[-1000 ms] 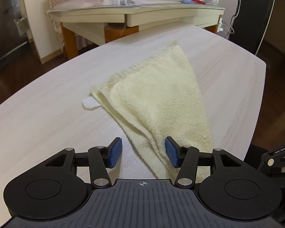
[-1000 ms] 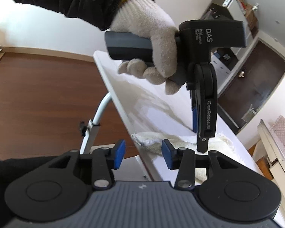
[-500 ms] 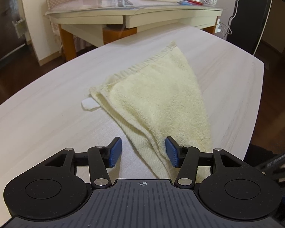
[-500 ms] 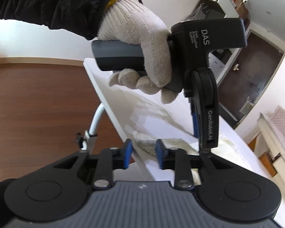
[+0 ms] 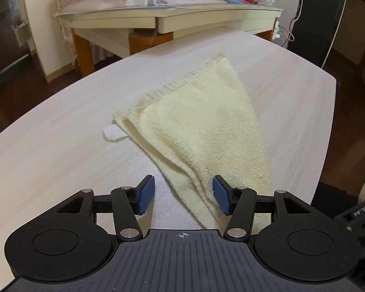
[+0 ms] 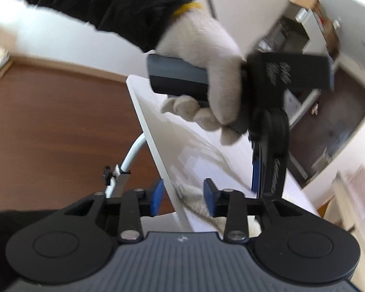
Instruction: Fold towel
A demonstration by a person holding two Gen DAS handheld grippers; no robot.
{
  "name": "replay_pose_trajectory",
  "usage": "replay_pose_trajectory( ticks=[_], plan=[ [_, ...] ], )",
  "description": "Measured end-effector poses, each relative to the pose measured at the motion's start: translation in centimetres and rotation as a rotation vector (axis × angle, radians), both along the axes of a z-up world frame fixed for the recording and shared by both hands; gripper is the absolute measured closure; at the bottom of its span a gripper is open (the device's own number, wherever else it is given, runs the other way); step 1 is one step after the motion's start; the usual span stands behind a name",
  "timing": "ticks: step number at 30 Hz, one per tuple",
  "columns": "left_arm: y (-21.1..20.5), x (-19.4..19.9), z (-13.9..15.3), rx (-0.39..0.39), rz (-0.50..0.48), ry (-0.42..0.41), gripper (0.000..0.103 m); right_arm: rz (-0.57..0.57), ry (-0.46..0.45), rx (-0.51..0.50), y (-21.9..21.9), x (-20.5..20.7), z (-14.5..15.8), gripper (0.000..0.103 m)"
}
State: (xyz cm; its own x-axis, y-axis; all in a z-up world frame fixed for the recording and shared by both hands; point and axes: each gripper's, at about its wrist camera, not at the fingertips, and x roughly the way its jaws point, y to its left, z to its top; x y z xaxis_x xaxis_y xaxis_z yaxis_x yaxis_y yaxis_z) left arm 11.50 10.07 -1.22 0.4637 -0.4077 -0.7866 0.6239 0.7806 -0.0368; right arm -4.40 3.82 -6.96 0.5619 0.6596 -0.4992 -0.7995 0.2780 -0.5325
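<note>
Left wrist view shows 1 pale yellow towel (image 5: 202, 131) lying on the light wood table (image 5: 60, 146), already folded over itself into a long wedge that runs from its hemmed far edge down to the table's near edge. The left gripper (image 5: 183, 196) hangs over that near tip with its jaws parted; the towel's layered edge lies between the 2 blue pads (image 5: 146, 194) but neither pad presses on it, so nothing is held. A small white tag (image 5: 113, 133) pokes out at the towel's left corner.

In the right wrist view, which is blurred, the right gripper (image 6: 182, 196) sits at the table's edge with its jaws opening; the towel's corner (image 6: 192, 194) lies between them, unpinched. A gloved hand (image 6: 206, 73) in a dark sleeve (image 6: 97, 7) carries the other gripper above.

The step in hand looks like taking the near end for the next fold. To do it well, each gripper should probably close on all layers at once, low against the table, and both should lift evenly so the wedge does not slide apart.

Count: 1 towel, 2 grippers, 1 tag, 2 tables, the farther one (image 5: 170, 17) cluttered.
</note>
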Motion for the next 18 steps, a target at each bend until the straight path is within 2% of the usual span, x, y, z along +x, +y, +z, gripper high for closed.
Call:
replay_pose_trajectory(
  ticks=[1,2,5,8,10,14,15,17,18],
  plan=[
    [0.0,0.0,0.0,0.000,-0.001,0.000,0.046,0.008,-0.020,-0.020,0.3,0.0,-0.3,0.069],
    [0.0,-0.1,0.0,0.000,-0.002,0.000,0.046,0.018,-0.031,-0.048,0.6,0.2,-0.5,0.089],
    [0.0,-0.2,0.1,0.006,-0.006,0.001,0.046,0.045,-0.015,-0.101,0.7,0.9,-0.7,0.096],
    [0.0,-0.4,0.2,0.000,-0.015,0.004,0.042,0.081,0.036,-0.129,-1.1,0.8,0.5,0.097],
    [0.0,-0.6,0.3,-0.008,-0.022,0.004,0.040,0.104,0.044,-0.146,-1.6,-0.7,0.8,0.097],
    [-0.5,-0.9,0.5,-0.036,-0.026,-0.001,0.041,0.151,0.056,-0.188,-3.9,-1.3,1.7,0.095],
    [-0.6,-0.8,0.4,-0.038,-0.026,-0.001,0.042,0.152,0.057,-0.179,-4.1,-1.4,1.8,0.091],
    [-0.5,-0.8,0.4,-0.048,-0.022,0.008,0.042,0.131,0.049,-0.072,-5.1,-1.5,2.3,0.073],
    [-0.4,-0.8,0.5,-0.055,-0.017,0.010,0.042,0.114,0.055,-0.027,-5.6,-1.7,2.5,0.067]
  ],
)
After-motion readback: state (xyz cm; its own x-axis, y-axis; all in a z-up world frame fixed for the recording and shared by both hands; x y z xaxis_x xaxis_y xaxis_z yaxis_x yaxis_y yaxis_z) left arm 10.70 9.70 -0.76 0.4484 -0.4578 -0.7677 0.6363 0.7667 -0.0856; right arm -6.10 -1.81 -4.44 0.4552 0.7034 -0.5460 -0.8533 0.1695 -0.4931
